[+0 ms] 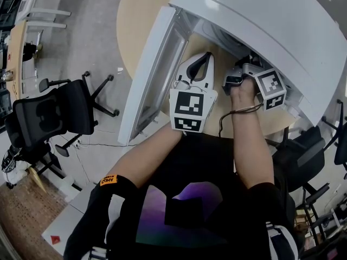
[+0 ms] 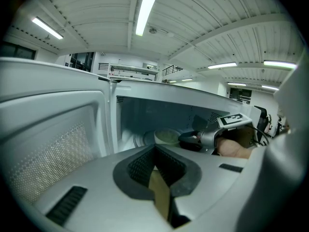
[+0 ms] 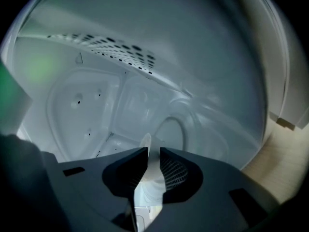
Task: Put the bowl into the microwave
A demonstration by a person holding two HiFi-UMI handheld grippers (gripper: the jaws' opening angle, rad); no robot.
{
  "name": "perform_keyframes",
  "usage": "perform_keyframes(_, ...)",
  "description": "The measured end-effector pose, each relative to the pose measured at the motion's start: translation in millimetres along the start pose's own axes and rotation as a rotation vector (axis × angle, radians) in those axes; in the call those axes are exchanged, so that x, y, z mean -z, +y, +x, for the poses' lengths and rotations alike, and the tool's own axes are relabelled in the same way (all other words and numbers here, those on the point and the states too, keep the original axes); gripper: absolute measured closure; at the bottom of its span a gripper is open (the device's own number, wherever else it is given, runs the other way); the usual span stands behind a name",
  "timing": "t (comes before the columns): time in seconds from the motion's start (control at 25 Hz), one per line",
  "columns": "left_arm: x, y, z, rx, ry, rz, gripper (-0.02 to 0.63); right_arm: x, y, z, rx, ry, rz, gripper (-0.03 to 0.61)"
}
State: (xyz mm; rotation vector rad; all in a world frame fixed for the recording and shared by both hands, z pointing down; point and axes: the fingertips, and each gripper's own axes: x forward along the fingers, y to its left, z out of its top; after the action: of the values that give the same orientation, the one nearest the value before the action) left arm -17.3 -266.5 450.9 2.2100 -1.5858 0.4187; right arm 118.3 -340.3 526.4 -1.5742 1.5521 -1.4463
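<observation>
The white microwave (image 1: pixel 260 20) stands on a round wooden table (image 1: pixel 135 15) with its door (image 1: pixel 154 75) swung open to the left. My right gripper (image 1: pixel 238 76) reaches into the cavity. In the right gripper view its jaws (image 3: pixel 153 153) are shut on the thin pale rim of the bowl (image 3: pixel 145 143), above the glass turntable (image 3: pixel 186 124). The left gripper view shows the pale bowl (image 2: pixel 167 136) low inside the cavity with the right gripper (image 2: pixel 193 140) on its edge. My left gripper (image 1: pixel 204 59) hovers in front of the opening, shut (image 2: pixel 155 151) and holding nothing.
The open door (image 2: pixel 53 139) fills the left of the left gripper view. A black office chair (image 1: pixel 51 115) stands on the floor to the left, and another chair (image 1: pixel 303 156) to the right. A desk (image 1: pixel 16 47) runs along the far left.
</observation>
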Motion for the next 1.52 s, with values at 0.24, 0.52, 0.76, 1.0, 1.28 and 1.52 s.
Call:
perform_keyframes(0.24,0,1,-3,0.004,0.000,-0.001,0.568,1,2,-4,0.007,0.004,-0.039,0.509)
perform_keyframes(0.52,-3,-2,-7,0.020,-0.009,-0.001,0.568,2,1,-13,0.017,0.008,-0.046,0.509)
perform_keyframes(0.76,-1,-7,-11,0.038,-0.009,0.001,0.568,2,-1,-20,0.023,0.003,-0.058,0.509)
perform_keyframes(1.0,-3,-10,-20,0.052,-0.020,0.006,0.568,8,-2,-36,0.042,0.008,-0.089,0.509)
perform_keyframes(1.28,-4,-15,-35,0.066,-0.032,0.010,0.568,19,14,-64,0.013,0.043,-0.317,0.509)
perform_keyframes(1.52,-11,-23,-56,0.111,-0.070,0.002,0.568,21,50,-102,-0.022,0.033,-0.617,0.509)
